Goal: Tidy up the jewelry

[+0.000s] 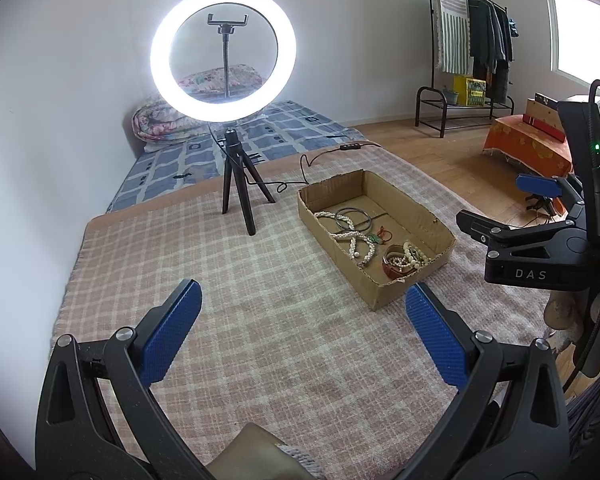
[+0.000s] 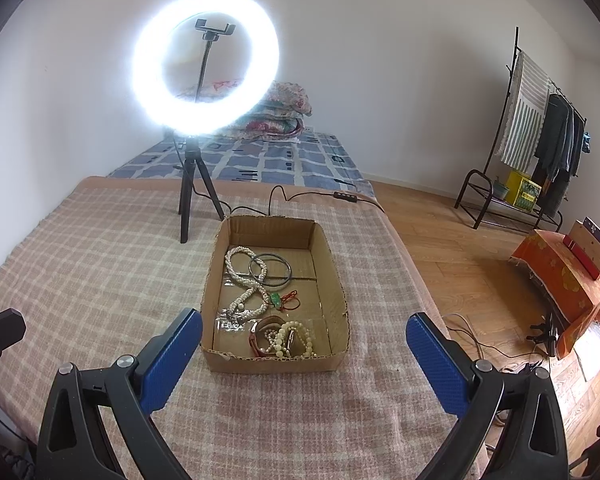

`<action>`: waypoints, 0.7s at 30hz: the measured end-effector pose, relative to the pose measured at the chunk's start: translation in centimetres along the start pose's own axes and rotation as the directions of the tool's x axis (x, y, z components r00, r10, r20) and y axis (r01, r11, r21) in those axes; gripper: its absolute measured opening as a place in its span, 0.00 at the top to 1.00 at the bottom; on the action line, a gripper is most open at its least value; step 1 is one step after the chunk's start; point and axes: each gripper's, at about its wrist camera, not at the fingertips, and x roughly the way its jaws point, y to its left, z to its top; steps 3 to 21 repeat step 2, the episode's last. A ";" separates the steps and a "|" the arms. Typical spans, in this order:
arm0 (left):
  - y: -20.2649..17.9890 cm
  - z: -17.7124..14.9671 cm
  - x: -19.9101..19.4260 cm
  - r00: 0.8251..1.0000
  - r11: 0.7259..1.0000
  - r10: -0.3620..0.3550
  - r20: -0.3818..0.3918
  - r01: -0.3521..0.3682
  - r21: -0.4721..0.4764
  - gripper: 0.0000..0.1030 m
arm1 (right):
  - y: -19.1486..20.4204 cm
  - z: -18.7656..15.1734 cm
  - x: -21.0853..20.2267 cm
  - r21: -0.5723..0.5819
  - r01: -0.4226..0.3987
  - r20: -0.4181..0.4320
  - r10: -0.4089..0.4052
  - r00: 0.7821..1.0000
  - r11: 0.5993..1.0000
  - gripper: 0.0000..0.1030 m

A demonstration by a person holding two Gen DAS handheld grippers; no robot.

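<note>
A shallow cardboard box (image 1: 416,208) (image 2: 332,264) lies on the checked blanket and holds the jewelry. Inside it are a long pearl necklace (image 1: 350,236) (image 2: 240,276), two dark bangles (image 1: 356,216) (image 2: 270,266), a green pendant on red cord (image 1: 378,237) (image 2: 278,299), and a brown band under cream bead bracelets (image 1: 406,258) (image 2: 288,340). My left gripper (image 1: 303,320) hangs open above bare blanket, left of the box. My right gripper (image 2: 304,344) stands open over the box's near end, with nothing between its fingers. In the left wrist view the right gripper (image 1: 508,208) appears at the right edge.
A lit ring light on a black tripod (image 1: 236,184) (image 2: 192,196) stands behind the box, its cable (image 1: 320,160) (image 2: 320,196) trailing across the blanket. A mattress with folded bedding (image 1: 228,140) lies beyond. A clothes rack (image 2: 540,152) and an orange-covered stand (image 2: 568,280) are on the wooden floor at right.
</note>
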 end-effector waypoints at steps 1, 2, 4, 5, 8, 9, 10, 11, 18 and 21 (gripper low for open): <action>0.1 0.1 0.0 1.000 1.000 0.001 0.000 -0.001 -0.002 0.00 | 0.0 0.0 0.0 -0.001 0.000 0.000 0.000 1.000 1.000 0.00; 0.1 0.0 0.0 1.000 1.000 0.006 0.000 -0.006 -0.002 0.00 | 0.0 0.0 0.0 0.000 0.001 0.000 -0.001 1.000 1.000 0.00; 0.1 0.0 0.0 1.000 1.000 0.006 0.000 -0.006 -0.002 0.00 | 0.0 0.0 0.0 0.000 0.001 0.000 -0.001 1.000 1.000 0.00; 0.1 0.0 0.0 1.000 1.000 0.006 0.000 -0.006 -0.002 0.00 | 0.0 0.0 0.0 0.000 0.001 0.000 -0.001 1.000 1.000 0.00; 0.1 0.0 0.0 1.000 1.000 0.006 0.000 -0.006 -0.002 0.00 | 0.0 0.0 0.0 0.000 0.001 0.000 -0.001 1.000 1.000 0.00; 0.1 0.0 0.0 1.000 1.000 0.006 0.000 -0.006 -0.002 0.00 | 0.0 0.0 0.0 0.000 0.001 0.000 -0.001 1.000 1.000 0.00; 0.1 0.0 0.0 1.000 1.000 0.006 0.000 -0.006 -0.002 0.00 | 0.0 0.0 0.0 0.000 0.001 0.000 -0.001 1.000 1.000 0.00; 0.1 0.0 0.0 1.000 1.000 0.006 0.000 -0.006 -0.002 0.00 | 0.0 0.0 0.0 0.000 0.001 0.000 -0.001 1.000 1.000 0.00; 0.1 0.0 0.0 1.000 1.000 0.006 0.000 -0.006 -0.002 0.00 | 0.0 0.0 0.0 0.000 0.001 0.000 -0.001 1.000 1.000 0.00; 0.1 0.0 0.0 1.000 1.000 0.006 0.000 -0.006 -0.002 0.00 | 0.0 0.0 0.0 0.000 0.001 0.000 -0.001 1.000 1.000 0.00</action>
